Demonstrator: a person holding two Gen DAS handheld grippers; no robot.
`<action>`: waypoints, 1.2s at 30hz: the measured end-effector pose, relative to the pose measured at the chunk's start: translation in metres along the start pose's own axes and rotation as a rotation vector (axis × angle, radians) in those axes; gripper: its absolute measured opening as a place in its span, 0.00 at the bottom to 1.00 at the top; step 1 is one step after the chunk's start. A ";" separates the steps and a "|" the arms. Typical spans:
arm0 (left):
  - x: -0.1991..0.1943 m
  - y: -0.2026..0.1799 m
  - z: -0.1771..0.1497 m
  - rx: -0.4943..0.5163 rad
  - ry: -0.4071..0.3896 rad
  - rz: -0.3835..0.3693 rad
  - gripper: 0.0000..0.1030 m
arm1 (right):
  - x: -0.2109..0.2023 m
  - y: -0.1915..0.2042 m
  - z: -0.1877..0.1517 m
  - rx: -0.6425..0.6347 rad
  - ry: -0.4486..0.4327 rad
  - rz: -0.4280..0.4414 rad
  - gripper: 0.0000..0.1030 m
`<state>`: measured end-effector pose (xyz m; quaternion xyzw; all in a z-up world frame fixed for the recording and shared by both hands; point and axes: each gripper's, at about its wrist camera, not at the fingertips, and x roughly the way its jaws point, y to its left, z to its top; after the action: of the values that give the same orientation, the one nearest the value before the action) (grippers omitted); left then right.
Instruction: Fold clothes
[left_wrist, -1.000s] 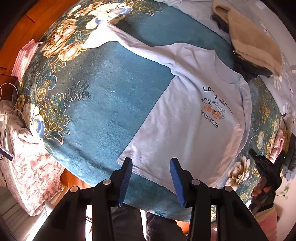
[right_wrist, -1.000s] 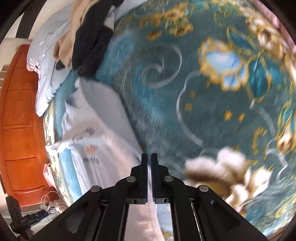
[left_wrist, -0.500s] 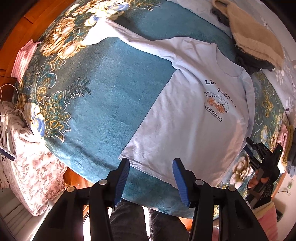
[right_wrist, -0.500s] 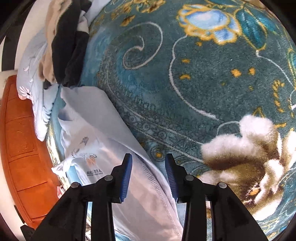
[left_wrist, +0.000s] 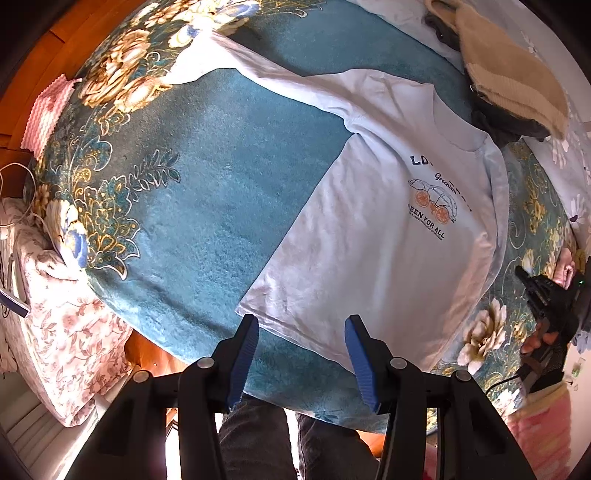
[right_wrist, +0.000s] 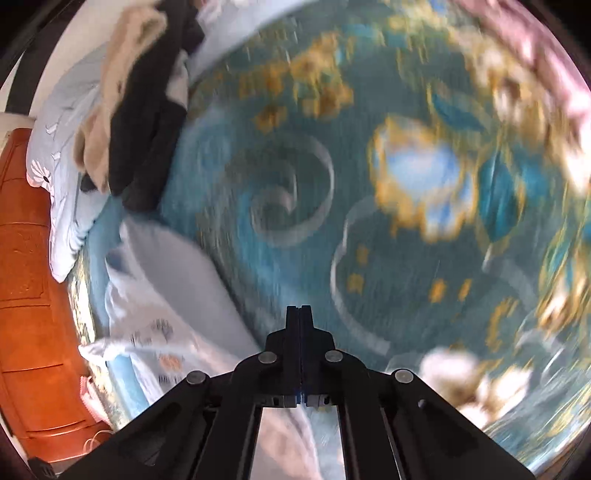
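Note:
A white T-shirt (left_wrist: 369, 229) with a car print lies face up on the teal floral blanket (left_wrist: 221, 184). One sleeve stretches out to the upper left; the other side is folded in along the right edge. My left gripper (left_wrist: 301, 328) hovers open just above the shirt's near hem, at its left corner. My right gripper (left_wrist: 535, 291), held by a hand, sits over the blanket to the right of the shirt, apart from it. In the blurred right wrist view the right gripper (right_wrist: 300, 310) is shut with nothing visible between its fingers, and the shirt (right_wrist: 177, 288) lies to its left.
A pile of beige and dark clothes (left_wrist: 513, 62) lies beyond the shirt's collar, also seen as the clothes pile (right_wrist: 140, 110). Pale pillows (right_wrist: 62, 184) and a wooden headboard (right_wrist: 26, 295) are at the left. Pink floral bedding (left_wrist: 62, 332) hangs off the bed's near-left edge. The person's legs (left_wrist: 258, 435) are below the gripper.
The right gripper, shut a second ago and open half a second ago, has shut again and is swinging fast over the blanket. The left gripper has stayed open near the hem.

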<state>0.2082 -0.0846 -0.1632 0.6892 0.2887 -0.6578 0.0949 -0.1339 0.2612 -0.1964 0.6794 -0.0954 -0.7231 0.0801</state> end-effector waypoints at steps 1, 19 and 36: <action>0.001 0.000 0.000 0.001 0.002 0.000 0.51 | -0.009 0.003 0.013 -0.029 -0.020 -0.010 0.00; 0.011 -0.011 -0.004 0.035 0.031 0.020 0.53 | 0.057 0.018 -0.052 -0.113 0.167 0.048 0.18; 0.014 -0.026 -0.007 0.080 0.041 0.027 0.53 | 0.032 0.035 -0.022 -0.219 0.051 -0.172 0.00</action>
<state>0.2005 -0.0558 -0.1697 0.7096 0.2546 -0.6533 0.0700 -0.1149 0.2187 -0.2202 0.6903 0.0445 -0.7160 0.0938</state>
